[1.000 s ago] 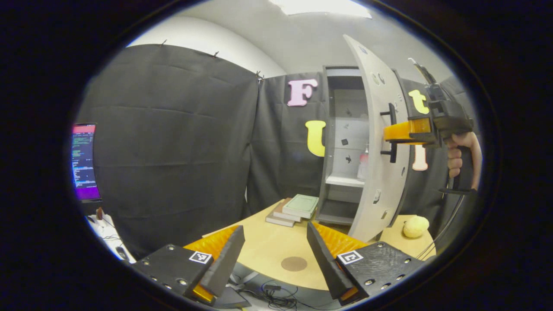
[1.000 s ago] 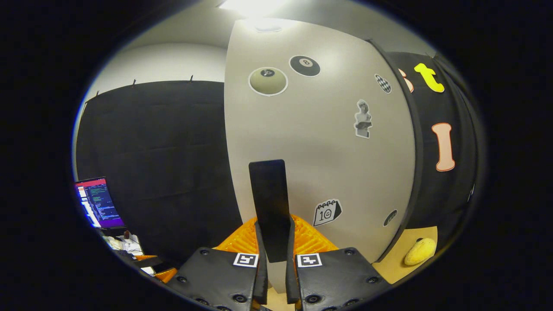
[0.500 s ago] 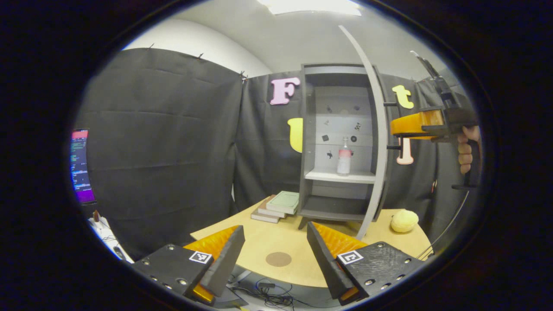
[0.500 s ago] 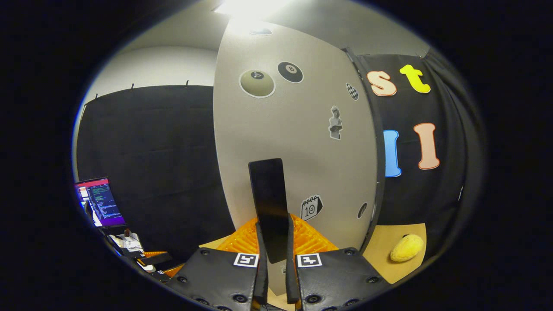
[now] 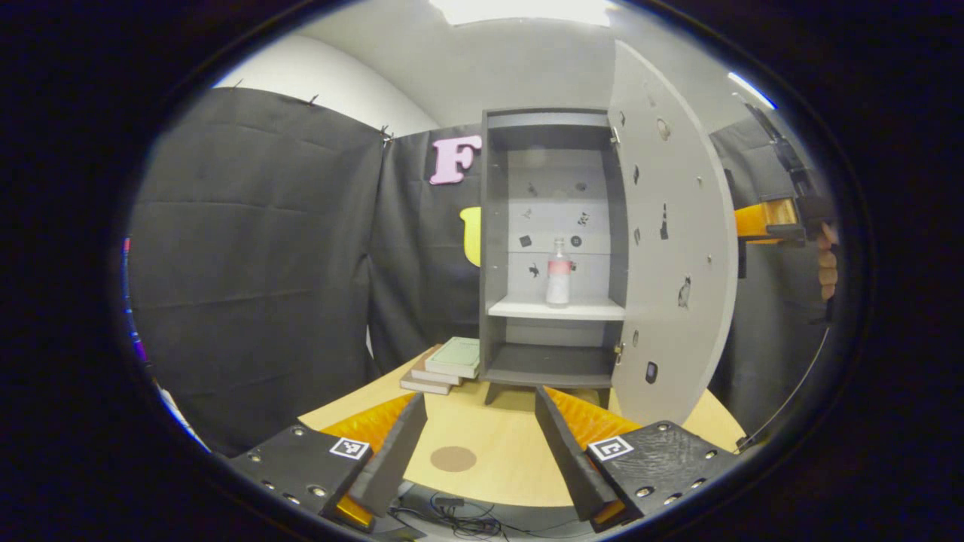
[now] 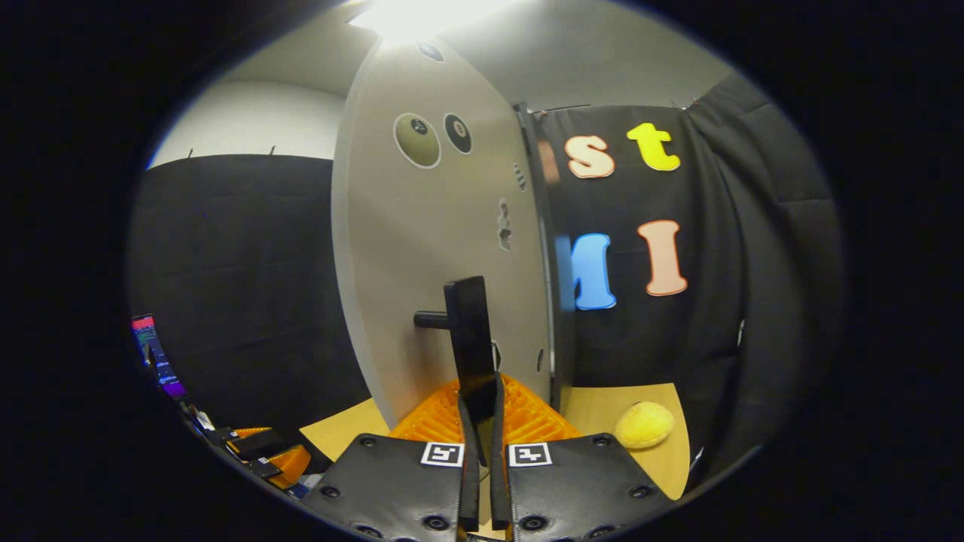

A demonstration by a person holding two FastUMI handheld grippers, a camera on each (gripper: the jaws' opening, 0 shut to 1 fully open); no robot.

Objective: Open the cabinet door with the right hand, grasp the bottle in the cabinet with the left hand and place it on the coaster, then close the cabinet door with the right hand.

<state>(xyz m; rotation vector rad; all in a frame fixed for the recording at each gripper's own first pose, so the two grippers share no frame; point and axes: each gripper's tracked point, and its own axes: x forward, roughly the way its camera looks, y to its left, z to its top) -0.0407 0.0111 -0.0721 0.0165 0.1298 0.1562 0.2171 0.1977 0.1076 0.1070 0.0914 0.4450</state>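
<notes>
Left gripper view, left to right: booth curtain, then a stack of books point(image 5: 446, 366) on the wooden table point(image 5: 504, 459), just beside the cabinet point(image 5: 493, 248). Cabinet is open. White middle shelf point(image 5: 556, 308) holds one bottle point(image 5: 557, 273), upright, long axis vertical, neck up, pink band near the shoulder, standing alone mid-shelf. Compartment below it looks dark, contents not discernible. Cabinet door point(image 5: 670, 233) is swung out to the right, its inner face toward this camera. Coaster point(image 5: 453, 458), a round brown disc, lies flat on the table near the front edge, well apart from the bottle. Left gripper point(image 5: 478, 433) hangs over the table front, fingers spread wide, nothing between them. Past the door's right edge, part of the orange right gripper point(image 5: 764, 222) and the person's hand point(image 5: 827, 263).

Right gripper view shows the door's outer face, with stickers and the black handle point(image 6: 471, 339), vertical bar on a short post. Both fingers are clamped on the bar's lower end, narrow gap. A yellow plush ball point(image 6: 645, 424) sits on the table, to the right of the door.
</notes>
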